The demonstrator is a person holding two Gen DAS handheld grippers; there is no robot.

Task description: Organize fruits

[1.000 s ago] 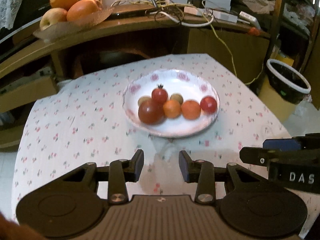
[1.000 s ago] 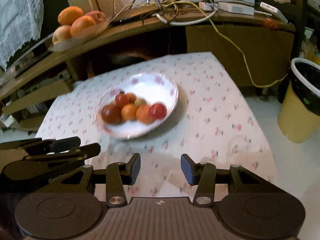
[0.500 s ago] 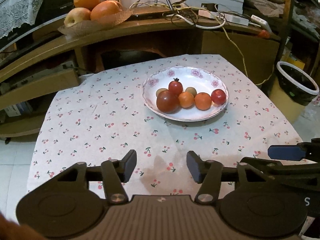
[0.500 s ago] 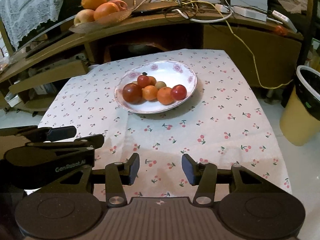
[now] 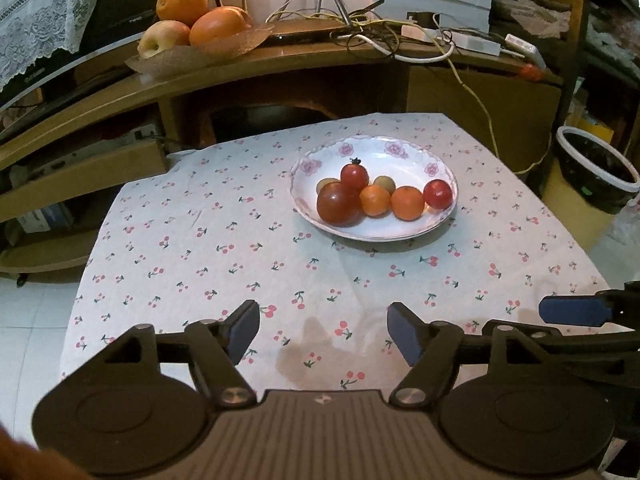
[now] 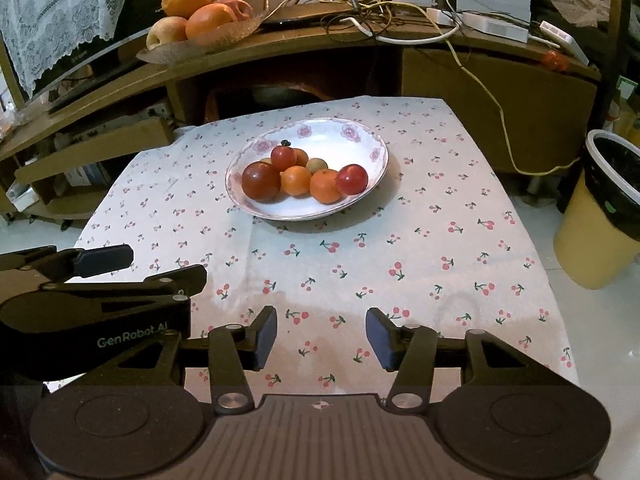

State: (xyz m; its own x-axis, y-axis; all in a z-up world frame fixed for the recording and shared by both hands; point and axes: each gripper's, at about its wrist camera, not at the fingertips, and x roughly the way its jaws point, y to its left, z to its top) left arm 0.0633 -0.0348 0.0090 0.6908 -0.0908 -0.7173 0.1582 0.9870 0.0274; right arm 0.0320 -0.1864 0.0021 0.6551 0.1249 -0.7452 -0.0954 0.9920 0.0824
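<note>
A white floral plate (image 5: 400, 156) (image 6: 352, 148) sits on the far half of the cherry-print table. It holds several small fruits: a large dark red tomato (image 5: 338, 204) (image 6: 261, 181), a stemmed red tomato (image 5: 354, 176), two small oranges (image 5: 407, 203) (image 6: 325, 186) and a red tomato (image 5: 438, 194) (image 6: 351, 179). My left gripper (image 5: 323, 334) is open and empty above the near table edge. My right gripper (image 6: 321, 338) is open and empty beside it, well short of the plate.
A shallow basket (image 5: 192, 54) (image 6: 192, 46) with oranges and an apple stands on the wooden desk behind. Cables (image 5: 400, 40) lie on the desk. A yellow bin (image 6: 600, 216) with a black liner stands on the floor at the right.
Both grippers have pulled back and up from the plate, so more of the table shows. Both jaws have opened a little wider.
</note>
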